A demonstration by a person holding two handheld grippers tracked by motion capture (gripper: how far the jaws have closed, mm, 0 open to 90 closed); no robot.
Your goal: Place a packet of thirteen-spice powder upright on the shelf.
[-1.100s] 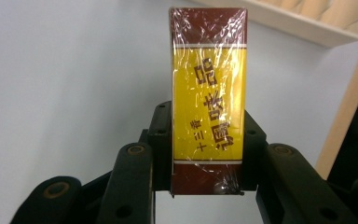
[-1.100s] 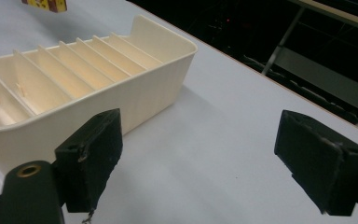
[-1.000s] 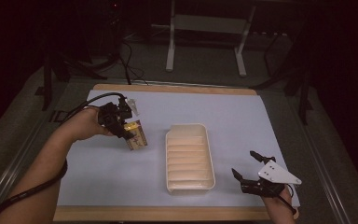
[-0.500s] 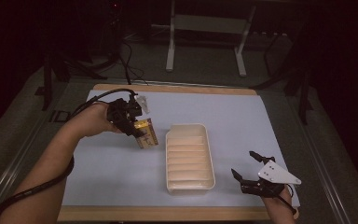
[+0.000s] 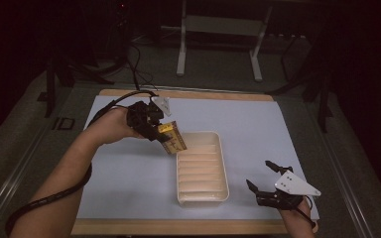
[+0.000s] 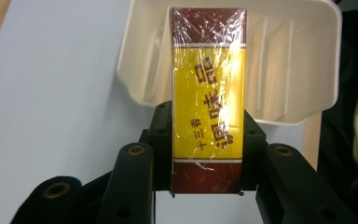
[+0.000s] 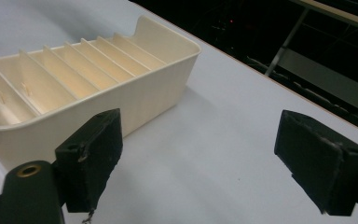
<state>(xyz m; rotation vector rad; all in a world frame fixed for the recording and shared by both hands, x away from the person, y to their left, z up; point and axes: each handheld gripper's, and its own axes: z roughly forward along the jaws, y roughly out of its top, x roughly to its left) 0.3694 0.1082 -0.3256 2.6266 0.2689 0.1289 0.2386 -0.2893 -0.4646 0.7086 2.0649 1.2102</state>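
Left tool (image 5: 166,135) clamps the yellow-and-maroon box (image 6: 208,100) between its jaws, held in the air at the far left corner of the cream tray (image 5: 223,168), box end over the rim. Right tool (image 5: 268,181) sits wide open, just right of the tray's near end, holding nothing.

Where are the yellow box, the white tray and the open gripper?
yellow box (image 6: 208,98), left gripper view, its yellow front face
white tray (image 5: 202,197), high view, its near rim
right gripper (image 7: 214,161), right gripper view, midway between its fingers

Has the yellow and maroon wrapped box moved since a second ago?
Yes. The yellow and maroon wrapped box, clamped in the left gripper, moved right, reaching the cream slotted tray.
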